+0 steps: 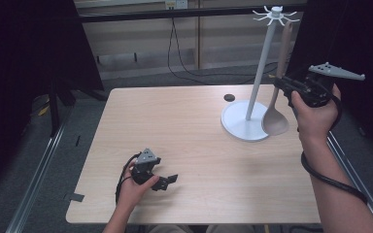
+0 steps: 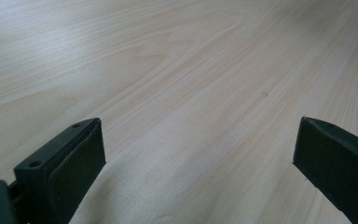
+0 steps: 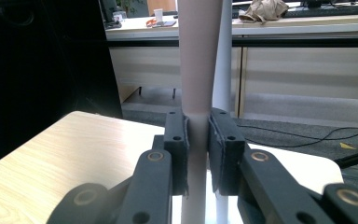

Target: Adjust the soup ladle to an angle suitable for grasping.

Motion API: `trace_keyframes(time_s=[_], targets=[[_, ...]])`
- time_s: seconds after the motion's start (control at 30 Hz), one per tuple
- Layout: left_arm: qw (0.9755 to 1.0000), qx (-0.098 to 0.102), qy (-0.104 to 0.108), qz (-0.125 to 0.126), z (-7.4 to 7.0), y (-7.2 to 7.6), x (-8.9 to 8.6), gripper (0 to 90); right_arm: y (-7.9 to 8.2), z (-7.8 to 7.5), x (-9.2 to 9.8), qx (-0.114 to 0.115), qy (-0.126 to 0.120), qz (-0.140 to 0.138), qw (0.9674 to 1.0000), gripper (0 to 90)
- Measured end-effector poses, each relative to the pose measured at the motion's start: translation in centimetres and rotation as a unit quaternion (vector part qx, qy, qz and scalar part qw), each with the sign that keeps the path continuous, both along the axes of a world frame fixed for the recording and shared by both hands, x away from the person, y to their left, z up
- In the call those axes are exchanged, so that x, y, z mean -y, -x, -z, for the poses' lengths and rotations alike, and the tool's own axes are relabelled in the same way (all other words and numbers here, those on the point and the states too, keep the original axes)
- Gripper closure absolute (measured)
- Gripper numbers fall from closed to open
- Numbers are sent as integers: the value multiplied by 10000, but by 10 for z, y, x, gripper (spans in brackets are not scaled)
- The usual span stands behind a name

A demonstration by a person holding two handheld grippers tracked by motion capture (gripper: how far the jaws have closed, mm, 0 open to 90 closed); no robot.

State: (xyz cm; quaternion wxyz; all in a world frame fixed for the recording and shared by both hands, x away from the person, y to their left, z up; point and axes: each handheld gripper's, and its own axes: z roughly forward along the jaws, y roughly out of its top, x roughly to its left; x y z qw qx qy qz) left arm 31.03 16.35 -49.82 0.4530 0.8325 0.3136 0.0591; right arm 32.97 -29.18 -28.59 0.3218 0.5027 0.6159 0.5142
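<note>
Work in hand: hanging a spoon (image 1: 278,104) on the white stand (image 1: 255,99) at the far right of the table (image 1: 184,145) — or lifting it off; the pictures alone do not settle which.
Spoon: upright, bowl down, its bowl low over the rim of the stand's round base, its handle (image 3: 196,70) running up beside the pole toward the ring of hooks (image 1: 275,14) at the top.
Right gripper (image 1: 291,87): clamped on the spoon's handle about midway up — in the right gripper view the two black pads press it from both sides, with the pole just behind.
Left gripper (image 1: 161,181): resting near the front left of the table, jaws wide apart, nothing between them but bare wood.
Top of the handle: it reaches up among the hooks, but whether it hangs on one is too small to tell.
Step, as I judge it: the spoon is held right at the rack, the hook-up or unhooking not finished.
Next move calls for: a small, careful shift of the handle's top end at a hook, kept clear of the pole; only then a release.
Risk: a sideways nudge could rock the stand.
</note>
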Motion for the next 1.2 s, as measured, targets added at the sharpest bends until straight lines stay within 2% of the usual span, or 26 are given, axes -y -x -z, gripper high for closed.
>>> trace_keyframes(time_s=[0.97,1.2], targets=[[10000,17,-14,20,0,0,0,19,-13,4,-4,-216,172,60,9996,797],[10000,14,-6,10,0,0,1,19,-13,2,-3,-177,161,81,9997,797]])
